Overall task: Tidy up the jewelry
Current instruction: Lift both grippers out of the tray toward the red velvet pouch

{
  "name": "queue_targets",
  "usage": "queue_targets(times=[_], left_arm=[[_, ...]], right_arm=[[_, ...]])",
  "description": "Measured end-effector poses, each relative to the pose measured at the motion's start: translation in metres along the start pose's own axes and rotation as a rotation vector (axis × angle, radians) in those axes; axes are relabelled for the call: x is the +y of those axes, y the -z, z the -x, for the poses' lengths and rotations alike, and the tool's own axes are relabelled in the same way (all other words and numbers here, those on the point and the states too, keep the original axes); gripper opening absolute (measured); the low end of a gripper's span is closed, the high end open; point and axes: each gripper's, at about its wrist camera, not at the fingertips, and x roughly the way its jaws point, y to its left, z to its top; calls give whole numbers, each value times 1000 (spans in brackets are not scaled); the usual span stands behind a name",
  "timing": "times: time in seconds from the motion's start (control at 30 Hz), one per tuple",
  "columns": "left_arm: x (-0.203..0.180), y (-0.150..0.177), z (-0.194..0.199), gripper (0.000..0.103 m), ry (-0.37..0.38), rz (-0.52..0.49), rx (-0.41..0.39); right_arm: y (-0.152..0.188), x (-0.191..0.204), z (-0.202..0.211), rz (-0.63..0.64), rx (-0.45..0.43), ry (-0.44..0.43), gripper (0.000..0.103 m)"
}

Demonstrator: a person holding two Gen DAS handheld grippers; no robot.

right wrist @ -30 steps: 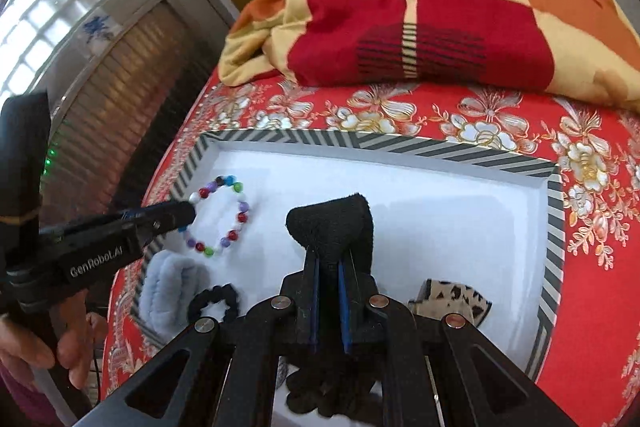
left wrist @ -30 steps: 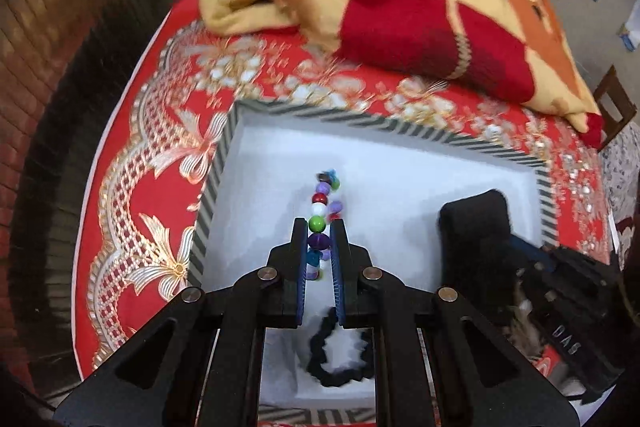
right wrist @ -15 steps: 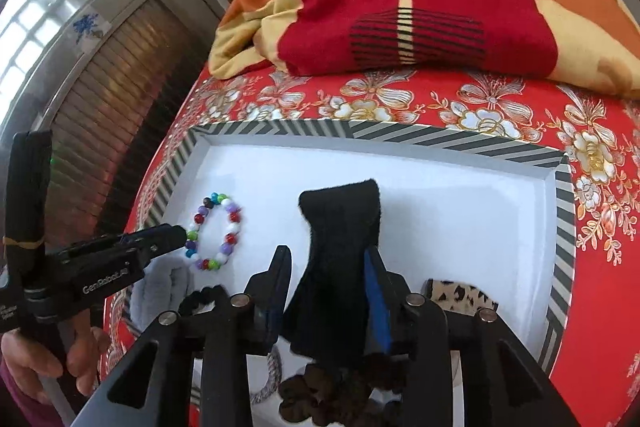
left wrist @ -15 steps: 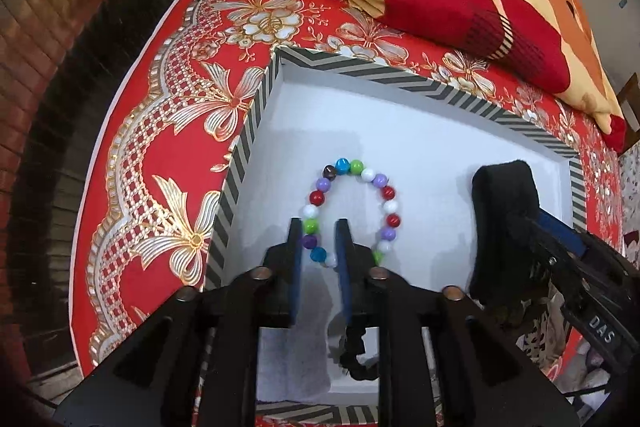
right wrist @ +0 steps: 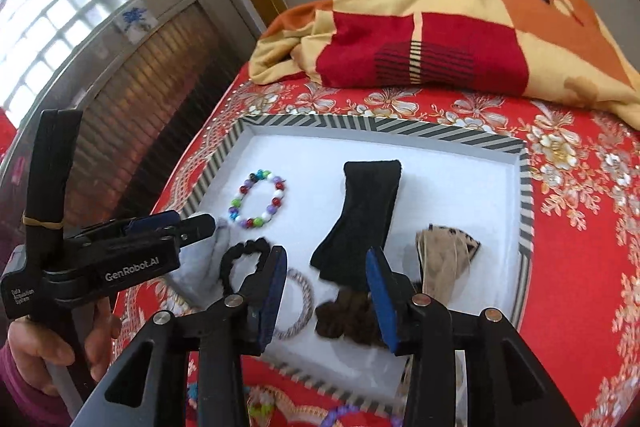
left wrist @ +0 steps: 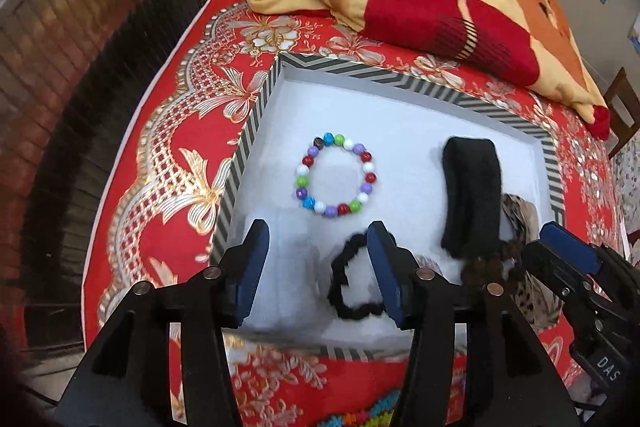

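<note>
Reading "GenRobot.AI" on left gripper (right wrist: 200, 225); both grippers' jaws spread, empty; blanket (right wrist: 440, 27) says "love".

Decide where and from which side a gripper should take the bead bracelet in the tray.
Pinch one stretch of the bead ring, one finger inside the loop and one outside, coming from above. The bracelet lies flat and open on the tray floor, with bare floor around it.

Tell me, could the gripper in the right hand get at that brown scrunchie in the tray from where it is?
Probably yes. The right gripper is open and empty, and the brown scrunchie lies just ahead between its fingers. Only the black headband overlaps its far edge; the near side looks free.
</note>
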Motion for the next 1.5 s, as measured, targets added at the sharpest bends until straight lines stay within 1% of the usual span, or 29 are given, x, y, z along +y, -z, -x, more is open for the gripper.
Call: queue_targets(times=[0.1,0.17,0.3,0.5,1.03,1.37,1.5], left_arm=[[-3,14,13,51,0,1,-21],[-6,25,22,51,-4,8,-35],[-8,44,33,51,3,19,-32],[-11,72,46,51,-20,16,-38],[-21,134,74,51,-34,18,-40],[-27,159,86,51,-28,19,-39],[-29,165,90,51,-28,18,-42]], right_arm=[[14,5,13,-3,-15,6,39],[21,7,17,-3,-16,24,39],[36,9,24,-3,-10,63,39],[54,7,42,-9,-17,92,39],[102,11,75,14,2,95,40],[126,12,90,28,15,104,41],[132,13,98,34,5,102,46]])
